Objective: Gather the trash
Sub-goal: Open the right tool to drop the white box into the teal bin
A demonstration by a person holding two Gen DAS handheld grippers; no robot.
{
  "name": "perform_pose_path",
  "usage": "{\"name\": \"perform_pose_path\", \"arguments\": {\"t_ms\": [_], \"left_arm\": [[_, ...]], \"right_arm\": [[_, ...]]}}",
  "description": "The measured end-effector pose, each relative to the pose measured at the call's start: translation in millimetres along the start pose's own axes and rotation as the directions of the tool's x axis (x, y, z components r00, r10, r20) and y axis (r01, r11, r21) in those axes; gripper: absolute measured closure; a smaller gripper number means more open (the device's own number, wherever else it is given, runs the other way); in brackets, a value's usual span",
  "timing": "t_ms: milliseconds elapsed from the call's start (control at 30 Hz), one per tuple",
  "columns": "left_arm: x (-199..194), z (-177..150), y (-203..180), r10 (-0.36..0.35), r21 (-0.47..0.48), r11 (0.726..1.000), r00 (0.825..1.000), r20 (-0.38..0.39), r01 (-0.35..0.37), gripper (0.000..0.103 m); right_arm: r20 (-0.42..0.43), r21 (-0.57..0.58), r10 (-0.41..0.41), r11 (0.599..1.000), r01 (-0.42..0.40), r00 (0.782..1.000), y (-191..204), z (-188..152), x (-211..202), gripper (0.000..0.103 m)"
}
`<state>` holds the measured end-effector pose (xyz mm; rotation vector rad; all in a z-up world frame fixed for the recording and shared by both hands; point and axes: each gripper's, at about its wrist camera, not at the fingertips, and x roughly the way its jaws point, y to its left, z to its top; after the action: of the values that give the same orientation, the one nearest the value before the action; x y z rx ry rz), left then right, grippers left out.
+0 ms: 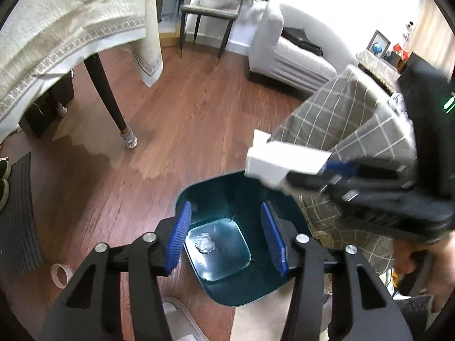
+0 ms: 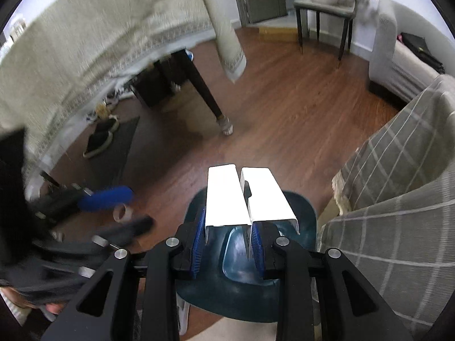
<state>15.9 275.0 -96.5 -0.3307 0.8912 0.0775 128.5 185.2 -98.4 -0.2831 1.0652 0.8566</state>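
A dark teal trash bin (image 1: 204,196) stands on the wooden floor, with a crumpled foil ball (image 1: 205,243) on its bottom. My left gripper (image 1: 227,236) is open and empty right above the bin's mouth. My right gripper (image 2: 227,241) is shut on a white cardboard box (image 2: 244,196) and holds it above the bin (image 2: 301,207). In the left wrist view the box (image 1: 278,162) hangs over the bin's far right rim, with the right gripper (image 1: 335,174) behind it. The left gripper (image 2: 113,204) shows blurred at the left of the right wrist view.
A tape roll (image 1: 60,275) lies on the floor left of the bin. A table with a cream cloth (image 1: 57,28) and a dark leg (image 1: 108,99) stands at the left. A grey checked armchair (image 1: 341,113) is right of the bin. A white sofa (image 1: 287,54) and a side table (image 1: 210,11) stand behind.
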Motion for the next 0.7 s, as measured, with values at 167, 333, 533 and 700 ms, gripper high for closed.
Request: {"name": "perform_pose_path", "arguments": {"t_ms": [167, 333, 533, 700], "left_arm": [[-23, 9, 7, -0.007, -0.016, 1.000, 0.998, 0.059, 0.008, 0.056], [-44, 21, 7, -0.026, -0.030, 0.999, 0.993, 0.115, 0.029, 0.061], [-63, 25, -4, -0.023, -0.009, 1.000, 0.986, 0.168, 0.025, 0.061], [-68, 30, -7, -0.036, -0.014, 0.999, 0.982, 0.186, 0.039, 0.061]], "right_arm": [[-0.090, -0.038, -0.022, 0.999, 0.019, 0.996, 10, -8, 26, 0.074], [-0.185, -0.067, -0.052, 0.997, 0.040, 0.981, 15, -25, 53, 0.072], [-0.258, -0.111, -0.113, 0.990, 0.087, 0.960, 14, -46, 68, 0.067], [-0.279, -0.124, -0.129, 0.987, 0.097, 0.952, 11, -56, 65, 0.046]]}}
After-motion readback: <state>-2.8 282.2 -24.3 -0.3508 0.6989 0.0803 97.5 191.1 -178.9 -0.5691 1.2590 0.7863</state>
